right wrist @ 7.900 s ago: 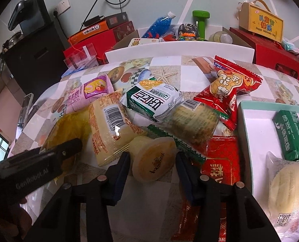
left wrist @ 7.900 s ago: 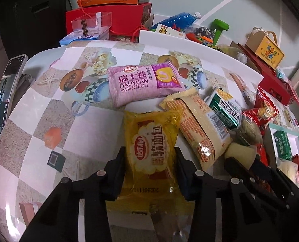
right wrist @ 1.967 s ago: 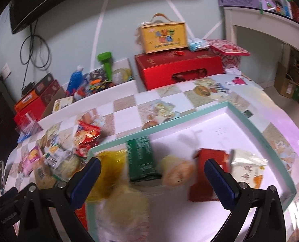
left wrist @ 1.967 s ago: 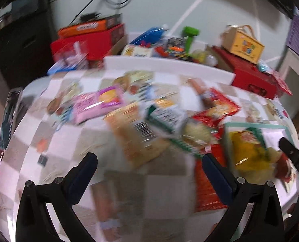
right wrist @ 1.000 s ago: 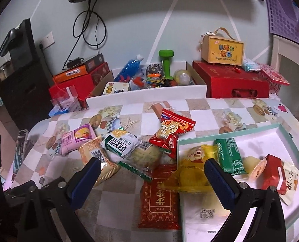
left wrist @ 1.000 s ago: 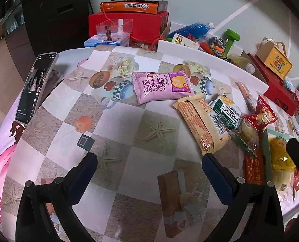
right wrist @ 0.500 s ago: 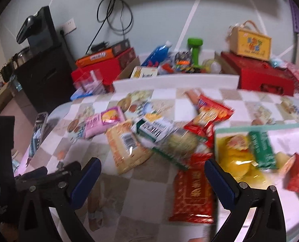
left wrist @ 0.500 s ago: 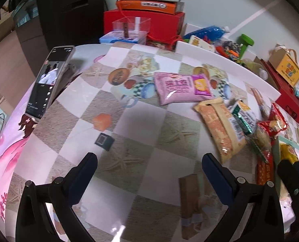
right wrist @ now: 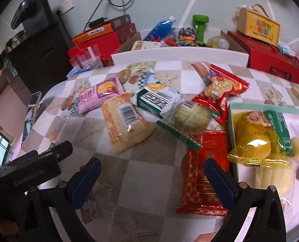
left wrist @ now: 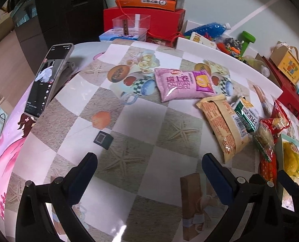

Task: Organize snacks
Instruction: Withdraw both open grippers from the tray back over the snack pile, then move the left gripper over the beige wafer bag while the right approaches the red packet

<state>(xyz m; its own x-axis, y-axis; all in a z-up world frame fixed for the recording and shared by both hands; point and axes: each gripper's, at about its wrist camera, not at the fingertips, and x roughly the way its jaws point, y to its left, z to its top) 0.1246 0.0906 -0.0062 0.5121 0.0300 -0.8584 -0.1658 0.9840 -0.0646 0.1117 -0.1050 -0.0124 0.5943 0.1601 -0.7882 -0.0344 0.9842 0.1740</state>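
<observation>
Both grippers, left gripper (left wrist: 149,166) and right gripper (right wrist: 152,172), stand with jaws apart and empty above the table (left wrist: 141,125); loose snacks (right wrist: 127,121) lie beside the tray (right wrist: 250,106), which holds a yellow packet (right wrist: 252,139).

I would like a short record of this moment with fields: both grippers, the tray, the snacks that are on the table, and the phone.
left gripper: open, empty, above bare tablecloth
right gripper: open, empty, above the table near the tray
tray: teal rim, at the right; holds a yellow bread pack and a green pack, among others
snacks on the table: pink Swiss roll pack, orange pack with barcode, green-and-white pack, red chip bag, red flat packet
phone: propped on a stand at the left, screen lit
</observation>
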